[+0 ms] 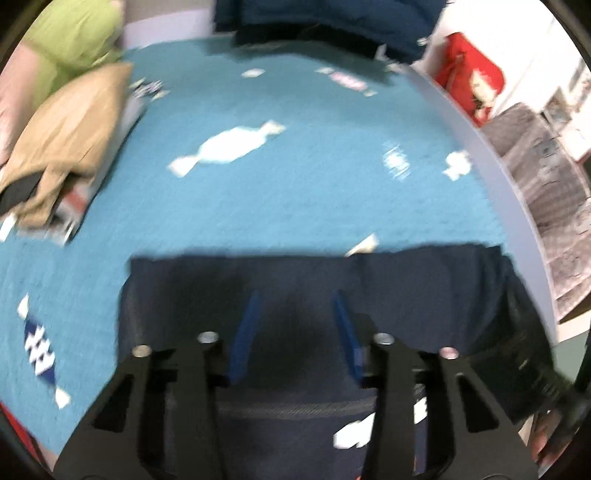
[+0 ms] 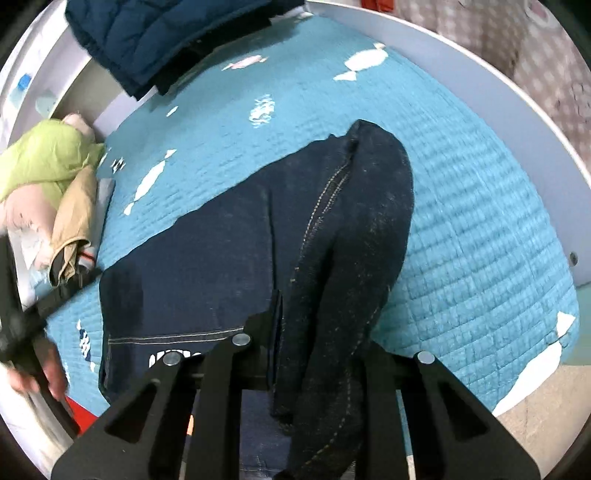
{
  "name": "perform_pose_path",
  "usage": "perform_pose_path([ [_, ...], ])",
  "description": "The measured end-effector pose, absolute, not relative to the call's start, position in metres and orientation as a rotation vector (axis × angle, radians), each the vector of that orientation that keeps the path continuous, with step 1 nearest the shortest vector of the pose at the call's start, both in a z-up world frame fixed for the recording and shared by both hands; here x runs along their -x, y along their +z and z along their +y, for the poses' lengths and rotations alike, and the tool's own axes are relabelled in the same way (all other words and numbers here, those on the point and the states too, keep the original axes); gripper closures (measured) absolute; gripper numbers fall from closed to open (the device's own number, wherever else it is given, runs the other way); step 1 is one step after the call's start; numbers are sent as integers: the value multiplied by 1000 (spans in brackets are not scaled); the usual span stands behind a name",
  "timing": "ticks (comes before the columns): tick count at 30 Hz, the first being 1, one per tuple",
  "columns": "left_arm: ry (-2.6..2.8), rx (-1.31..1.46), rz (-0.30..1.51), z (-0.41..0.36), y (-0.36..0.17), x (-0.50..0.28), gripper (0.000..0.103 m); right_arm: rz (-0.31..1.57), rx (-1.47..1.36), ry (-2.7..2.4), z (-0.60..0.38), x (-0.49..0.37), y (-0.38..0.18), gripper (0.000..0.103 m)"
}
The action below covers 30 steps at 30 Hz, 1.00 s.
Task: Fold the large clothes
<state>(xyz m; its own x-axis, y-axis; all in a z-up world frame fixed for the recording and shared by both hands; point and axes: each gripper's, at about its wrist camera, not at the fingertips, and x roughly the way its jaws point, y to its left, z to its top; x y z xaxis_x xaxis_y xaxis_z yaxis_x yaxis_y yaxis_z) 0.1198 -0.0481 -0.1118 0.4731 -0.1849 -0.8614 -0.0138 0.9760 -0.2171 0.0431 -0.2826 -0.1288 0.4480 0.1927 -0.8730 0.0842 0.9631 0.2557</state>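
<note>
Dark blue jeans (image 1: 406,288) lie folded on the teal bedspread (image 1: 295,192) near its front edge. My left gripper (image 1: 295,325) hovers over them. Its blue pads (image 1: 243,332) stand apart, and only flat denim shows below the gap. In the right wrist view, a thick fold of the jeans (image 2: 354,229) rises off the bed into my right gripper (image 2: 314,354). That gripper is shut on the bunched denim, which hides its fingertips. The rest of the jeans (image 2: 192,266) lies flat to the left. The left wrist view is blurred.
A pile of tan and green clothes (image 1: 70,140) sits at the bed's left side. A dark blue puffer jacket (image 2: 166,33) lies at the far end. A white bed rail (image 1: 484,147) runs along the right, with a grey rug (image 1: 546,177) beyond. A person's hand (image 2: 40,373) shows at left.
</note>
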Motion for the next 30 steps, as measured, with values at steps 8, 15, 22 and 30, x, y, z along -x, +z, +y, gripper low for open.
perform_pose_path([
  [8,-277,264,1302,-87,-136,-199,97,1113,-325,45,-285,-43,-127,86],
  [15,-239,249,1502,-105,-223,-223,100,1142,-374,28,-296,-40,-140,86],
  [22,-233,193,1546,-110,-197,-201,100,1169,-345,36,-292,-47,-139,86],
  [30,-222,135,1515,-123,-210,-178,99,1178,-339,36,-286,-43,-142,84],
])
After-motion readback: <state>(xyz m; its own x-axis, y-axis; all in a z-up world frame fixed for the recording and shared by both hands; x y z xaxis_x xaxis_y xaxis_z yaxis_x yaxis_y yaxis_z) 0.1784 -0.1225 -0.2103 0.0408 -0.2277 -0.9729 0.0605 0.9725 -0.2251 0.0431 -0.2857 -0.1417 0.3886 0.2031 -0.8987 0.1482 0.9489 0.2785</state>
